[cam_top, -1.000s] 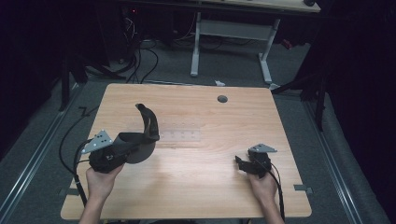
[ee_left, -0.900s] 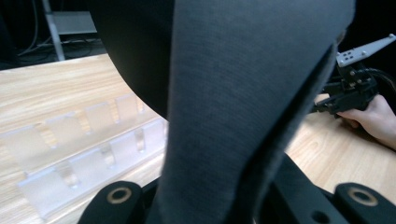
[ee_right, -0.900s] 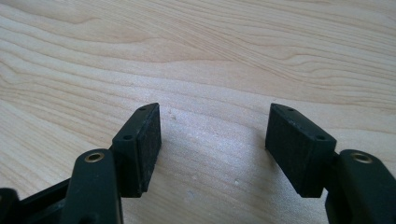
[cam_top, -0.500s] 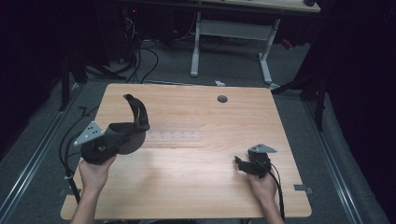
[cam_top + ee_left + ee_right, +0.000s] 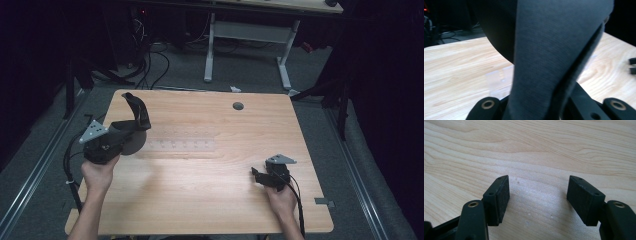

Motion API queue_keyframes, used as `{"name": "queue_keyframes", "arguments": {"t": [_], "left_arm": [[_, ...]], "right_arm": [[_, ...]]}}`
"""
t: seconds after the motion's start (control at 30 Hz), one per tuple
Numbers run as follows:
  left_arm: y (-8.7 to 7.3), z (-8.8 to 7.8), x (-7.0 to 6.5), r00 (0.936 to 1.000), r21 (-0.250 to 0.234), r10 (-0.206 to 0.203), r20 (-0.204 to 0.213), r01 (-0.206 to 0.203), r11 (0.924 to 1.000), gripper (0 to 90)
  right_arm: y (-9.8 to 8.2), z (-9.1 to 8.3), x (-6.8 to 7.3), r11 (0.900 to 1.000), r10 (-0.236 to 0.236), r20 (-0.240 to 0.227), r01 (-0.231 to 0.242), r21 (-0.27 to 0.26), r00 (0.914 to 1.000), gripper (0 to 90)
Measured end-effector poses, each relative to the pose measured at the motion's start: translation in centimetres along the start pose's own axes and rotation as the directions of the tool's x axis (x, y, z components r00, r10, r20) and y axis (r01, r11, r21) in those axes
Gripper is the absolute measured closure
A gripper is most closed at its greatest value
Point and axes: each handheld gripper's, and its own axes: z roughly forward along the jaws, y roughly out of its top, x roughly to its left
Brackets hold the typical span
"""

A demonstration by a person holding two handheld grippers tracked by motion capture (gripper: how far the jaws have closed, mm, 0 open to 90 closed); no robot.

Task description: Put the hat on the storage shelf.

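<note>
The wooden table (image 5: 200, 200) is almost bare, with wide open board ahead of and between both claws, though the left gripper (image 5: 131, 131) works near the table's left edge and far corner, so little margin remains on that side. That claw is clenched on a dark grey cloth thing (image 5: 544, 62), which stands up from its jaws, lifted off the board; I judge the pickup done and the setting down still to come. The right gripper (image 5: 537, 198), near the table's right front edge, rests released, nothing between its pads.
</note>
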Motion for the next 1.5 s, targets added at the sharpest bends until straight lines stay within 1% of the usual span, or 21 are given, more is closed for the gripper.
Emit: {"name": "queue_keyframes", "arguments": {"t": [0.07, 0.13, 0.27, 0.4, 0.47, 0.6, 0.67, 0.77, 0.83, 1.03, 1.2, 1.3, 1.37, 1.5], "left_arm": [[0.1, 0.3, 0.3, 1.0000, -0.013, 0.000, -0.010, 0.000, 0.9999, 85.2], [0.1, 0.5, 0.6, 0.9997, -0.023, 0.014, -0.022, -0.014, 0.9996, 85.2], [-0.1, 1.1, 1.4, 0.9993, -0.015, 0.022, -0.032, -0.022, 0.9996, 85.2], [-0.1, 1.6, 1.9, 0.9992, -0.026, 0.018, -0.035, -0.019, 0.9995, 85.2], [-0.2, 1.9, 2.0, 0.9991, -0.031, 0.022, -0.036, -0.023, 0.9993, 85.2], [-0.5, 2.3, 2.3, 0.9981, -0.020, 0.039, -0.048, -0.040, 0.9990, 85.2], [-0.6, 2.5, 2.5, 0.9977, -0.017, 0.041, -0.053, -0.042, 0.9990, 85.2], [-0.8, 2.6, 2.6, 0.9972, -0.017, 0.054, -0.052, -0.055, 0.9983, 85.2], [-0.9, 2.8, 2.7, 0.9961, -0.014, 0.064, -0.061, -0.065, 0.9978, 85.2], [-1.2, 3.3, 2.8, 0.9965, -0.021, 0.050, -0.067, -0.051, 0.9985, 85.1], [-1.5, 3.8, 2.8, 0.9952, -0.023, 0.056, -0.080, -0.058, 0.9980, 85.1], [-1.7, 4.0, 2.9, 0.9932, -0.017, 0.069, -0.094, -0.071, 0.9973, 85.1], [-1.8, 4.1, 2.9, 0.9924, -0.015, 0.076, -0.097, -0.078, 0.9968, 85.1], [-2.1, 4.4, 2.8, 0.9917, -0.020, 0.078, -0.102, -0.081, 0.9965, 84.9]], "right_arm": [[0.0, 0.0, 0.0, 1.000, 0.001, 0.000, -0.001, 0.000, 1.0000, 35.1], [0.0, 0.0, 0.0, 1.000, 0.001, 0.000, -0.001, 0.000, 1.0000, 35.1], [0.0, 0.0, 0.0, 1.000, 0.001, 0.001, -0.001, 0.001, 1.0000, 35.0], [0.0, 0.0, 0.0, 1.000, 0.001, 0.000, -0.001, 0.001, 1.0000, 34.8], [0.0, 0.0, 0.0, 1.000, 0.001, 0.000, -0.001, 0.001, 1.0000, 34.8], [0.0, 0.0, 0.0, 1.000, 0.000, 0.000, 0.000, 0.002, 1.0000, 34.8], [0.0, 0.0, 0.0, 1.000, 0.001, 0.000, -0.001, 0.001, 1.0000, 34.8], [0.0, 0.0, 0.0, 1.000, 0.001, 0.000, -0.001, 0.001, 1.0000, 34.8], [0.0, 0.0, 0.0, 1.000, 0.000, 0.000, 0.000, 0.001, 1.0000, 34.8], [0.0, 0.0, 0.0, 1.000, 0.000, 0.000, 0.000, 0.001, 1.0000, 34.8], [0.0, 0.0, 0.0, 1.000, 0.000, 0.000, 0.000, 0.001, 1.0000, 34.8], [0.0, 0.0, 0.0, 1.000, 0.001, 0.000, -0.001, 0.001, 1.0000, 34.8], [0.0, 0.0, 0.0, 1.000, 0.001, 0.000, -0.001, 0.001, 1.0000, 34.8], [0.0, 0.0, 0.0, 1.000, 0.000, 0.000, 0.000, 0.001, 1.0000, 34.7]]}}
